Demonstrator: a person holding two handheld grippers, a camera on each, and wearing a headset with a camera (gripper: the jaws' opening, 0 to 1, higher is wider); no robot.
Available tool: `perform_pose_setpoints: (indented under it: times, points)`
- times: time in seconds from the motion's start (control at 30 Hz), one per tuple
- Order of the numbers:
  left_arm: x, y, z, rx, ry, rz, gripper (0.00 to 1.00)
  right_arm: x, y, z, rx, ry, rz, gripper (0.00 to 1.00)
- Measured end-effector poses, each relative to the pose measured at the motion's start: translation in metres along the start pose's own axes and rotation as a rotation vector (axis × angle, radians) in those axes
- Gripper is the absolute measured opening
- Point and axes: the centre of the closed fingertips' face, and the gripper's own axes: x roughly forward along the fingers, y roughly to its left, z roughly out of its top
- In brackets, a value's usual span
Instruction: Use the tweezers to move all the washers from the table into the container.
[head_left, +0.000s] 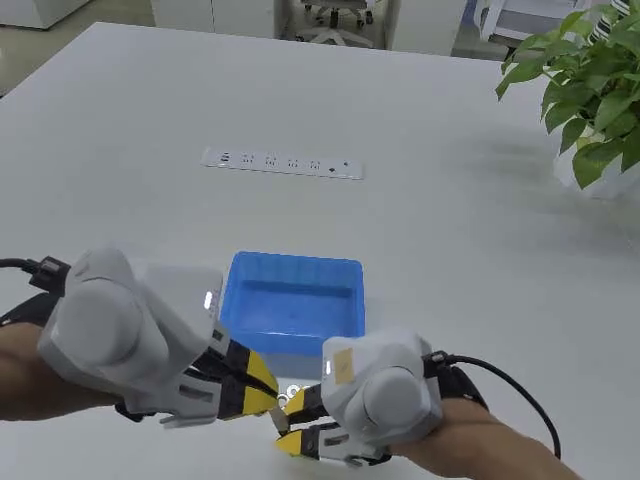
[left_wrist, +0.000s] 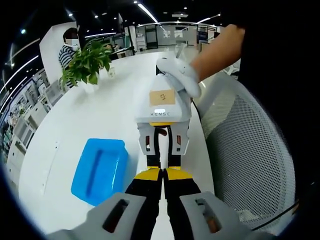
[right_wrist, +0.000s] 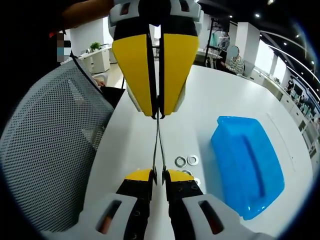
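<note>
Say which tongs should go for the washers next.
Probably right. The right tongs grip the tweezers across both arms, so they can squeeze them, and the washers lie just beside them, near the container. The left tongs only pinch the far end.

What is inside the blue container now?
The container looks empty: nothing lies on its visible floor. The left gripper covers its near-left corner, so that part cannot be seen.

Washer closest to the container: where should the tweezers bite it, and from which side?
Probably the rim of the washer, on the side toward the container: one tweezers tip in the hole, the other outside, coming down from above. It lies flat on the table, so no edge stands up for a sideways pinch, and another washer lies close on its far side.
</note>
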Motion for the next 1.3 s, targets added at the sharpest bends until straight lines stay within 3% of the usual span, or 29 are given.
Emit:
perform_pose_setpoints:
  times: [0.5, 0.9, 1.3]
  points:
    - [0.009, -0.006, 0.006, 0.008, -0.067, -0.02, 0.06, 0.0, 0.004, -0.002, 0.004, -0.011, 0.005, 0.12]
    - [0.013, -0.006, 0.001, 0.017, -0.072, -0.022, 0.06, 0.0, 0.005, -0.001, 0.003, -0.011, 0.001, 0.13]
    - [0.009, -0.002, -0.003, 0.032, -0.045, -0.009, 0.05, -0.003, -0.001, 0.002, 0.004, -0.024, -0.022, 0.16]
